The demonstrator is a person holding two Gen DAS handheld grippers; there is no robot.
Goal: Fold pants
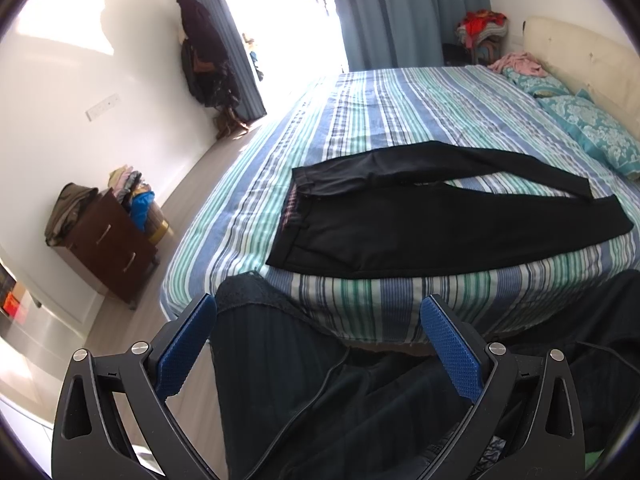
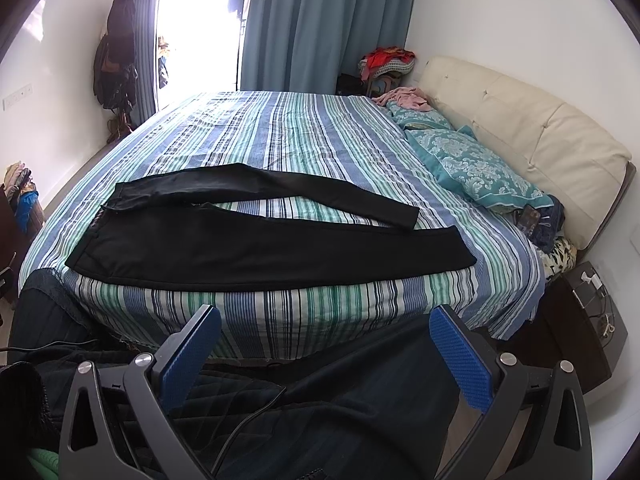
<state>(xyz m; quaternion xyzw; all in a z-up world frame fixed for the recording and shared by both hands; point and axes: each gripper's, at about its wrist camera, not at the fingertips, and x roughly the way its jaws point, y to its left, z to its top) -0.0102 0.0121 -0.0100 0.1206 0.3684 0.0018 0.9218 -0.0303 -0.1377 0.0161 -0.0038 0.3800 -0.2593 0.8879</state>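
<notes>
pants flat on bed, unfolded | left gripper fingers spread, empty | right gripper same

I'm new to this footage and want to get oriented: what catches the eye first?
The black pants lie spread near the front edge of the striped bed, legs splayed apart toward the teal pillows and cream headboard. Both the left gripper and right gripper hang open short of the bed, holding nothing.
</notes>
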